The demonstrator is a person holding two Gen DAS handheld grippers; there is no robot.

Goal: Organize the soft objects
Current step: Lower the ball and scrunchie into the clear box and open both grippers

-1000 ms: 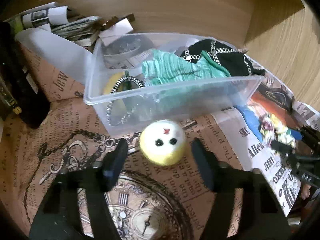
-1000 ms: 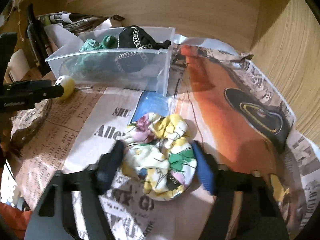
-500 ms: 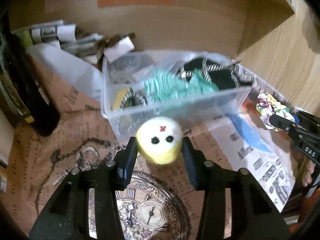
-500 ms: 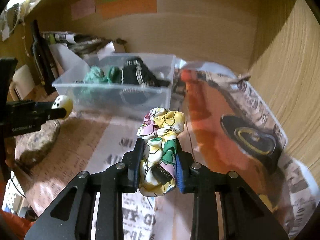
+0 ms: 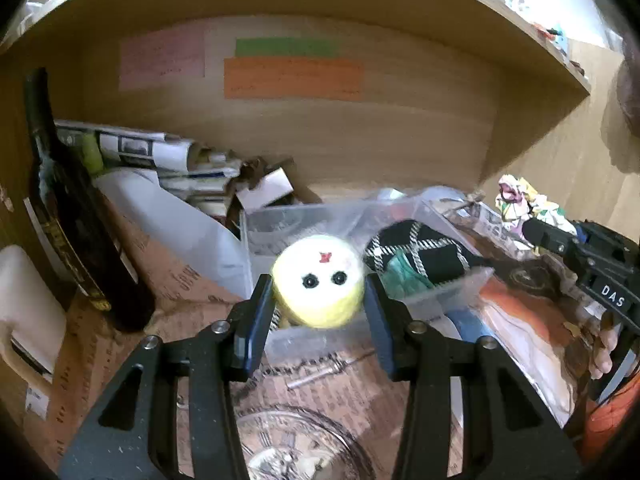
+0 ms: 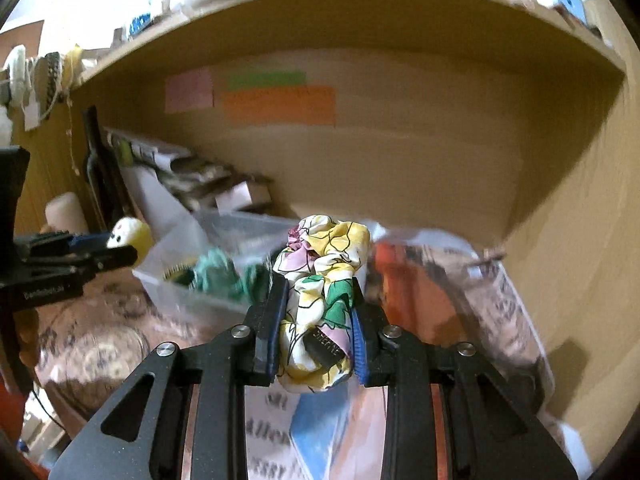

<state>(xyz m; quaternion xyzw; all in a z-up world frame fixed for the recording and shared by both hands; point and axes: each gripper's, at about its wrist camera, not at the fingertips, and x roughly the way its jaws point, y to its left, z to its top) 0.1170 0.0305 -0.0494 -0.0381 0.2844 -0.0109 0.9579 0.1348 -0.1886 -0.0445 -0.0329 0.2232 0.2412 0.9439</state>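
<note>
Above the clear plastic bin (image 5: 452,292), the left gripper (image 5: 318,300) clamps a yellow ball toy (image 5: 318,280), hiding the bin's middle; the right gripper (image 6: 316,320) squeezes a floral scrunchie (image 6: 320,280), motion blur smearing the bin's green cloth (image 6: 224,276).

Yellow ball (image 5: 318,282): soft, matt, fuzzy. Floral scrunchie (image 6: 320,300): smooth printed cloth. Bin (image 5: 440,292): clear glossy plastic; surface (image 5: 360,392) covered in printed paper; back wall (image 5: 360,136): matt wood grain.
</note>
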